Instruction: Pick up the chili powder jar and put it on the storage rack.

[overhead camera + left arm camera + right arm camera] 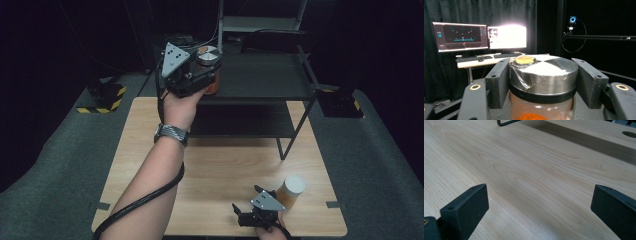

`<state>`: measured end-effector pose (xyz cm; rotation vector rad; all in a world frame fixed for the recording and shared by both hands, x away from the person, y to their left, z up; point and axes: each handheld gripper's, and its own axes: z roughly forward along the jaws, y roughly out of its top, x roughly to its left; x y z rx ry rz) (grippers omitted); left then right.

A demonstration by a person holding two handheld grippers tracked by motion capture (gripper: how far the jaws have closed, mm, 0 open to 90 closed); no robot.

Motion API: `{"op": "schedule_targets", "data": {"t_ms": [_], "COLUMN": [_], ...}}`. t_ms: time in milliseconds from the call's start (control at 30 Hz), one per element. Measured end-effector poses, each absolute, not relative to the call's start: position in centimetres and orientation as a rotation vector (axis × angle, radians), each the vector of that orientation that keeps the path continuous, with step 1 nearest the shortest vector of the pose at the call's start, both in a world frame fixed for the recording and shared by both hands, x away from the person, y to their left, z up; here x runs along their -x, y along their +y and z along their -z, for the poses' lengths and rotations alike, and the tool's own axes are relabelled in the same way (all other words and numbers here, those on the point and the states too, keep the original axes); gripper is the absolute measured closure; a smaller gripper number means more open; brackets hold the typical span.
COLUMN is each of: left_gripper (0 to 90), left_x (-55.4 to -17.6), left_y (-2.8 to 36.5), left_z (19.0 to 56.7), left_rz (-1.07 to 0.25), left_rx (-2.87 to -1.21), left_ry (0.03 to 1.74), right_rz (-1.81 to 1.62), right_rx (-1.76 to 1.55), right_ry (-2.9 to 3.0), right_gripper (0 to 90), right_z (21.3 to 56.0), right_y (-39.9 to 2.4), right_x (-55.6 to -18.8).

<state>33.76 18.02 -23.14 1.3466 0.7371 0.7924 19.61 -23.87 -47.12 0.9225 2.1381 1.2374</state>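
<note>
A glass jar (210,70) with a silver metal lid (544,71) and orange powder inside is clamped between the jaws of my left gripper (202,75). That gripper is raised at the left front corner of the black shelf's top level (265,75). In the left gripper view both pads press the jar (541,107) just under its lid. My right gripper (246,207) rests low over the wooden table (220,165) near its front edge, its jaws wide apart over bare wood (536,182). A second jar (291,191) with a pale lid stands just right of it.
The black two-level shelf has a lower level (240,120) and a leg (295,135) on the table's far half. Beyond the table, the left gripper view shows two monitors (479,36) and a keyboard on a desk. Grey floor surrounds the table.
</note>
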Motion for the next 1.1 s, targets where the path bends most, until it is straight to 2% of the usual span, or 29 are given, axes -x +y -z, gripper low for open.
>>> {"op": "schedule_targets", "data": {"t_ms": [1033,1100], "left_gripper": [34.1,26.4], "left_x": [-34.32,-34.09], "left_y": [17.62,17.4], "left_z": [23.28,23.12], "left_rz": [-0.776,-0.778], "left_rx": [-1.344,-1.332], "left_ry": [0.765,0.795], "right_rz": [-1.252,-1.253], "right_rx": [-0.93,-0.934], "right_ry": [2.134,2.134], "right_gripper": [0.9,0.9], "right_z": [47.19,47.17], "right_y": [-24.07,-24.1], "right_x": [-19.55,-19.58]}}
